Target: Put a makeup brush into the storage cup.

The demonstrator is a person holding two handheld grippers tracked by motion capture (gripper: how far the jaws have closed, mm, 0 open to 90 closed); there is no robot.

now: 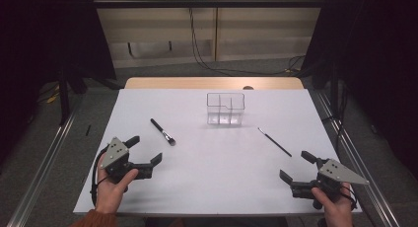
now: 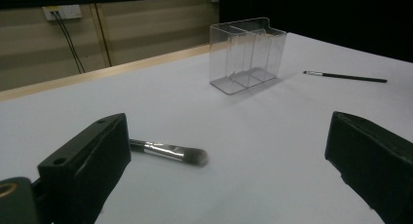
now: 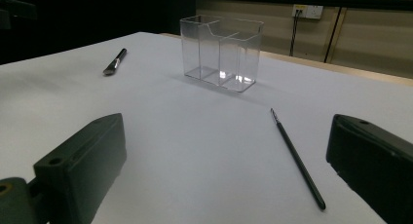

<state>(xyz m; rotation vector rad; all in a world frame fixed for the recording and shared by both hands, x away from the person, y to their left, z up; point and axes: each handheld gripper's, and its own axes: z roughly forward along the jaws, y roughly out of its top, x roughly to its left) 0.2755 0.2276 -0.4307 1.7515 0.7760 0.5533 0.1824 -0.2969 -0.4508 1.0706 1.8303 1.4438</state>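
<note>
Two brushes lie on the white table [image 1: 197,187]: one thick makeup brush [image 1: 163,132] left of centre, one thin liner brush [image 1: 274,141] right of centre. One clear divided organizer [image 1: 225,108] stands upper centre. The left gripper [image 1: 147,150] lower left and right gripper [image 1: 297,166] lower right both have jaws spread, holding nothing.

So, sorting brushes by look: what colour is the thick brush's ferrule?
Shiny silver, between a black handle and dark bristles on the thick brush; clearest in the left gripper view.
</note>
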